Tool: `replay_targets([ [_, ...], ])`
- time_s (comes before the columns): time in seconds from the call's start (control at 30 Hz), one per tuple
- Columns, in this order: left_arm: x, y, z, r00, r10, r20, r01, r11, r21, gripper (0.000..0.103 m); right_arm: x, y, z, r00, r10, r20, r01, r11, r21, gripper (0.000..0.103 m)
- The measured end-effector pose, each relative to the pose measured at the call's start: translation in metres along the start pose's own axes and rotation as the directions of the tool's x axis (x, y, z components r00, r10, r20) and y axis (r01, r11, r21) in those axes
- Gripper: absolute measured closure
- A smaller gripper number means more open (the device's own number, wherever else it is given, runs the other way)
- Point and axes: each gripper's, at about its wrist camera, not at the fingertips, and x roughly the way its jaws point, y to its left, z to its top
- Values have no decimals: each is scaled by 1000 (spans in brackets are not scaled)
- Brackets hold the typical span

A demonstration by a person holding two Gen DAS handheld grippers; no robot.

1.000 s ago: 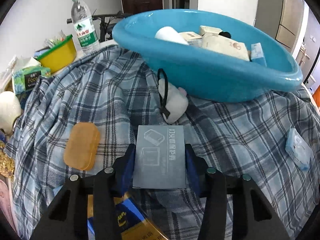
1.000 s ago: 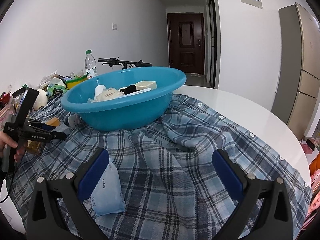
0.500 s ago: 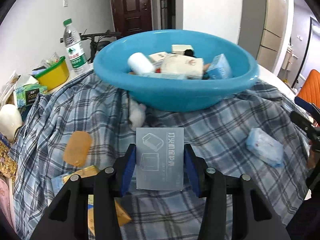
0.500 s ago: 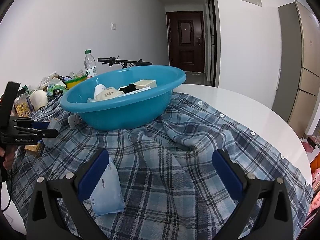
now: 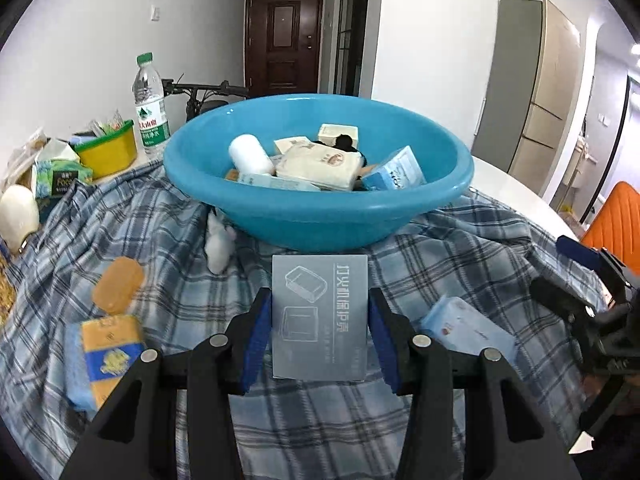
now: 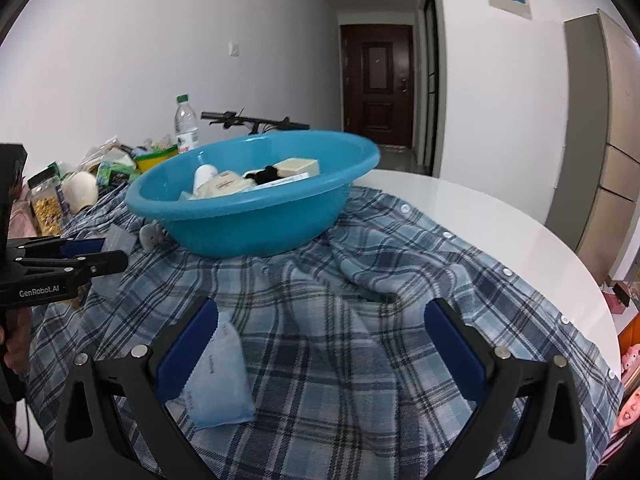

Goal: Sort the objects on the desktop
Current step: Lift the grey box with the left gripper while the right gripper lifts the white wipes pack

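Item in transit: flat grey packet [image 5: 319, 316], printed with a box outline and pale lettering, pinched edge to edge between the blue pads of the left gripper [image 5: 319, 330] and carried clear of the cloth. Change over the last second — the left wrist view has lifted and swung, so the blue basin [image 5: 316, 204], earlier off to the upper right with little of its inside on show, now sits square ahead and just beyond the packet, its contents open to view: white roll, cream tissue pack, pale blue carton. Meaning for the task, as a judgement: the pick is finished and the carry is lined up on the basin; a short reach over the near rim and a release remain. Right gripper [image 6: 320, 354]: jaws spread wide, nothing between the pads, hovering where it was over the plaid shirt [image 6: 384, 304], a pale blue wipes pack [image 6: 218, 376] lying by its left finger — likely next. Still loose on the cloth: orange soap-like bar [image 5: 118, 286], yellow and blue packet [image 5: 111, 354], small white plush [image 5: 218, 246]
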Motion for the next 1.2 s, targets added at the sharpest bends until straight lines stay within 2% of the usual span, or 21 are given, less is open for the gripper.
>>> replay_targets([
  [0.13,2,-7,-4,1000,2,-15,-2,1000,7,53,-7,13,4,995,96,-2,-96,995,-37,0],
  [0.2,3,-10,-6,1000,9,-19,-9,1000,15,53,-8,21,4,993,116,-14,-117,991,-63,4],
  [0.23,3,-11,-7,1000,11,-21,-10,1000,18,53,-7,25,3,992,127,-25,-128,989,-74,10],
  [0.3,4,-12,-8,1000,15,-27,-14,1000,22,53,-1,31,0,988,141,-60,-146,985,-93,12],
  [0.43,4,-12,-8,999,14,-39,-13,1000,23,53,8,39,-6,983,147,-115,-158,982,-102,29],
  [0.63,4,-13,-9,999,5,-42,-4,1000,15,53,28,46,-15,958,168,-231,-196,975,-104,30],
  [0.73,6,-15,-10,999,3,-46,-2,1000,21,53,38,50,-23,948,138,-288,-178,977,-120,30],
  [0.8,6,-15,-10,999,0,-48,1,1000,23,53,43,49,-26,945,133,-300,-172,979,-109,31],
  [0.97,8,-16,-12,998,4,-57,-2,1000,24,53,49,45,-30,932,136,-336,-171,982,-76,54],
  [1.2,7,-18,-11,999,0,-54,1,1000,26,53,47,45,-30,934,144,-328,-180,980,-80,62],
])
